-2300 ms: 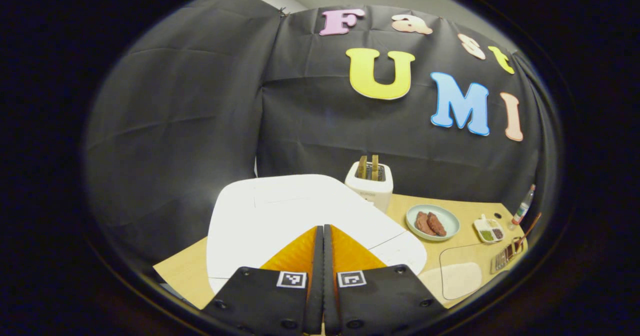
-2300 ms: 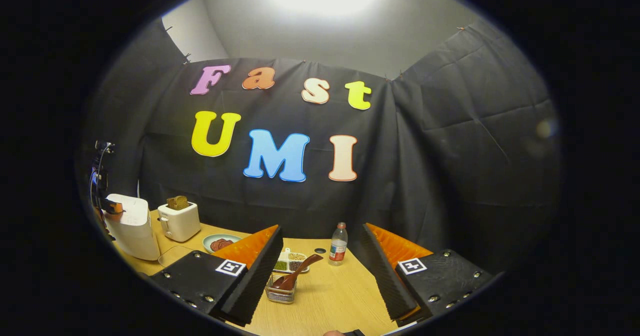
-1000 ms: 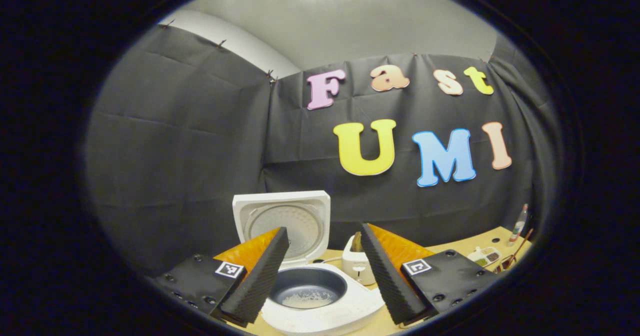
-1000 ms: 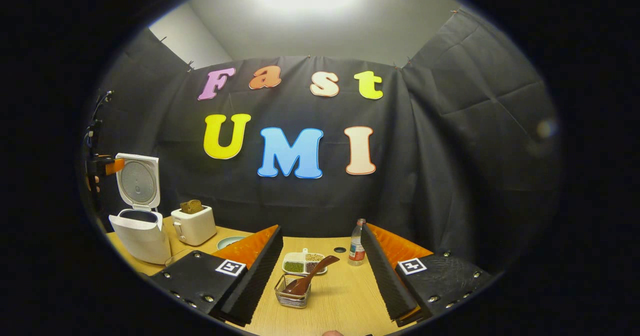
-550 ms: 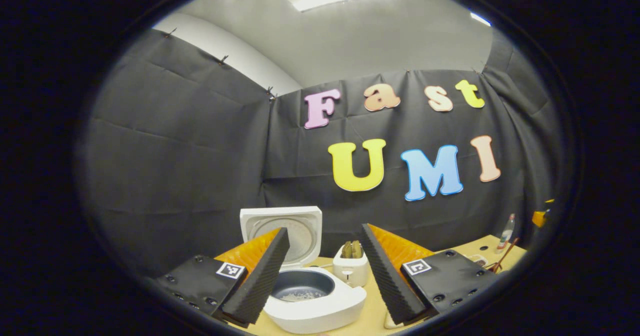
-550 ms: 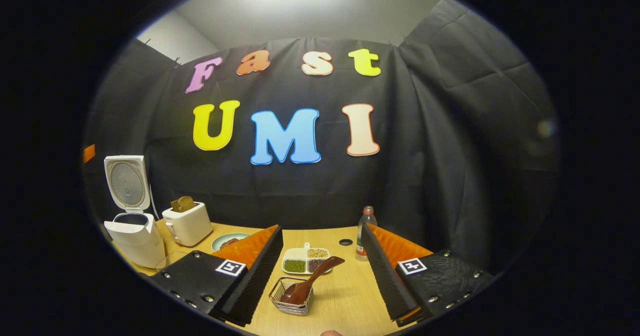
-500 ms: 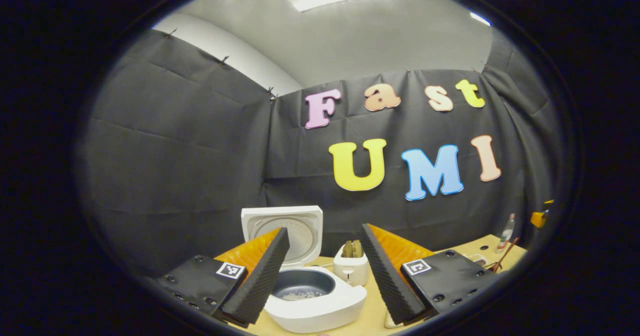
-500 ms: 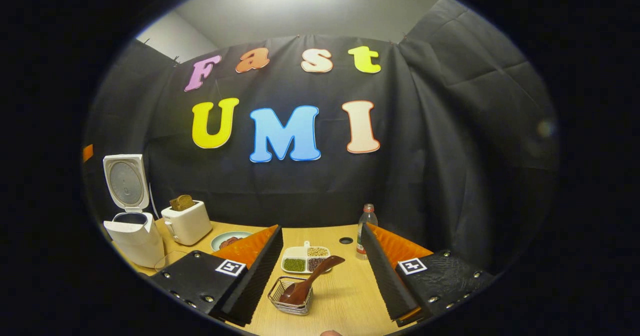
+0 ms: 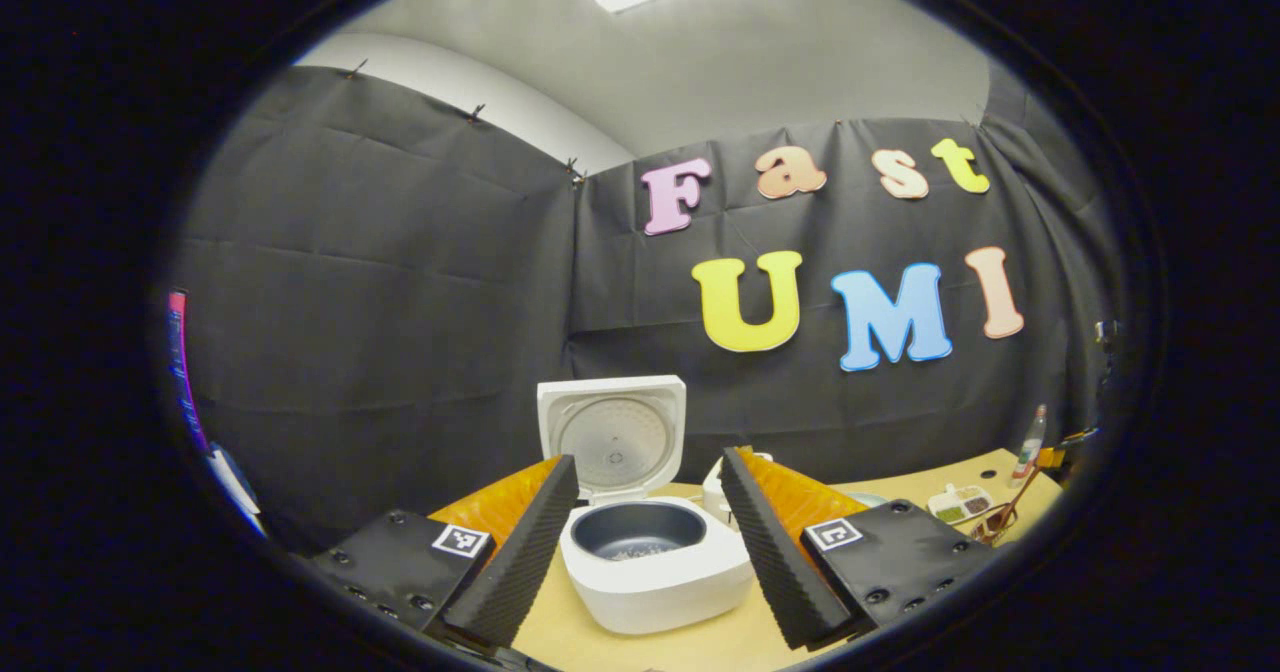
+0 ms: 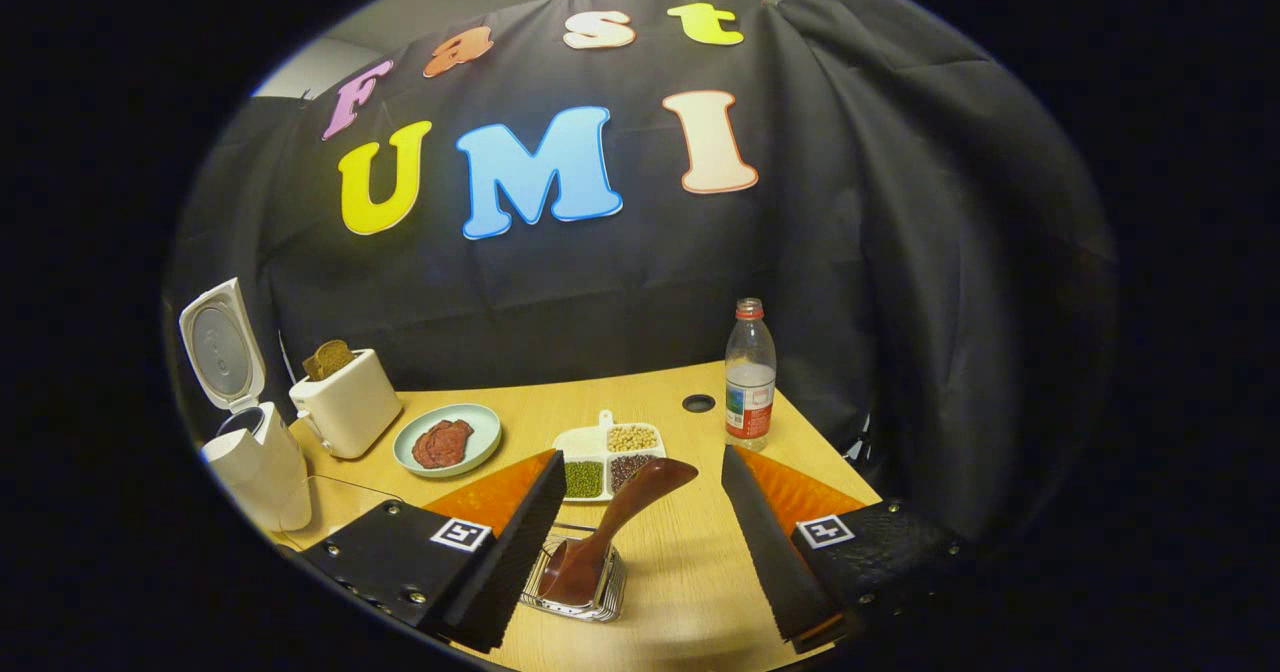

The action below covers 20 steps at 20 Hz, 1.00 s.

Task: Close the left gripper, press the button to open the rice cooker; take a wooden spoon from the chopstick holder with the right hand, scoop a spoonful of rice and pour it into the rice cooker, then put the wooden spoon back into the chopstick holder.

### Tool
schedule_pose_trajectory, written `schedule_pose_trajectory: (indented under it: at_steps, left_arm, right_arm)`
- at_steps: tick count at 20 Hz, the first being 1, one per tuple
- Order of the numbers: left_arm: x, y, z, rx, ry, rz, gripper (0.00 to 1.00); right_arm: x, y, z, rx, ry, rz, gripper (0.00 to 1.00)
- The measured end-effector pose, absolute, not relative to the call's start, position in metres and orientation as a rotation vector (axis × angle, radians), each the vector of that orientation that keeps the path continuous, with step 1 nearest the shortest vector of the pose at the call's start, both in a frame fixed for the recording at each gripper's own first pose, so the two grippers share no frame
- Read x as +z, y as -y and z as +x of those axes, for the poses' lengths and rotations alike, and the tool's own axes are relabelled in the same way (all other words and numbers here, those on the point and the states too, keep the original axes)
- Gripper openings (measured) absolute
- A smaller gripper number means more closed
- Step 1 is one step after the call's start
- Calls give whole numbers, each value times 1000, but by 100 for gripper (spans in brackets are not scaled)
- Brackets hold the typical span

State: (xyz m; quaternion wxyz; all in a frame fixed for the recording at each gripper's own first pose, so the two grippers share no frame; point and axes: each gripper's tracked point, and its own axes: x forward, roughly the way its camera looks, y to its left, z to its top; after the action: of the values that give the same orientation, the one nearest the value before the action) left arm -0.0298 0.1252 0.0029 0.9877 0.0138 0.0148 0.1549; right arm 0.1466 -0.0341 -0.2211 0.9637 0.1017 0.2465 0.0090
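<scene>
The white rice cooker (image 9: 650,582) stands with its lid (image 9: 612,437) raised and a few grains in its dark pot (image 9: 638,530). My left gripper (image 9: 648,460) hangs open in front of it, the cooker framed between the fingers without touching. In the right gripper view the cooker (image 10: 255,462) is at the far left. A brown wooden spoon (image 10: 615,522) leans bowl-down in a small wire chopstick holder (image 10: 600,597). My right gripper (image 10: 642,457) is open just above and behind the spoon, its handle pointing up between the fingers, apart from both.
On the wooden table (image 10: 680,552) stand a white toaster (image 10: 345,402) with bread, a pale plate (image 10: 485,422) of meat, a white divided dish (image 10: 600,430) of beans and grains, a plastic bottle (image 10: 750,377), and a clear container's edge (image 10: 340,487) by the cooker.
The left gripper, earlier shut against the cooker's closed lid, has opened and drawn back; the lid now stands up. The right gripper has tilted down and come closer to the spoon.
</scene>
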Motion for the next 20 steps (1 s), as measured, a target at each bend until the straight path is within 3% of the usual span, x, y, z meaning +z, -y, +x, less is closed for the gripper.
schedule_pose_trajectory:
  at_steps: [6,7,9,12,13,14,15,20]
  left_arm:
    - [6,-137,-49,377,-24,44,100]
    - [5,-139,-50,386,-27,49,100]
    - [1,-144,-57,405,-34,57,99]
    - [-5,-150,-59,421,-40,30,99]
    - [-7,-152,-59,425,-43,19,99]
    - [-9,-155,-59,428,-45,10,100]
    - [-10,-156,-58,429,-44,4,99]
    - [-7,-164,-57,412,-28,-4,99]
  right_arm:
    - [-264,10,156,75,-641,323,91]
    - [-268,10,159,63,-653,335,74]
    - [-274,1,160,79,-686,373,51]
    - [-272,-7,154,108,-717,398,51]
    - [-291,-9,177,89,-713,394,17]
    - [-278,-7,160,130,-726,432,20]
    - [-274,-16,158,142,-726,458,13]
    - [-235,-21,150,173,-676,336,12]
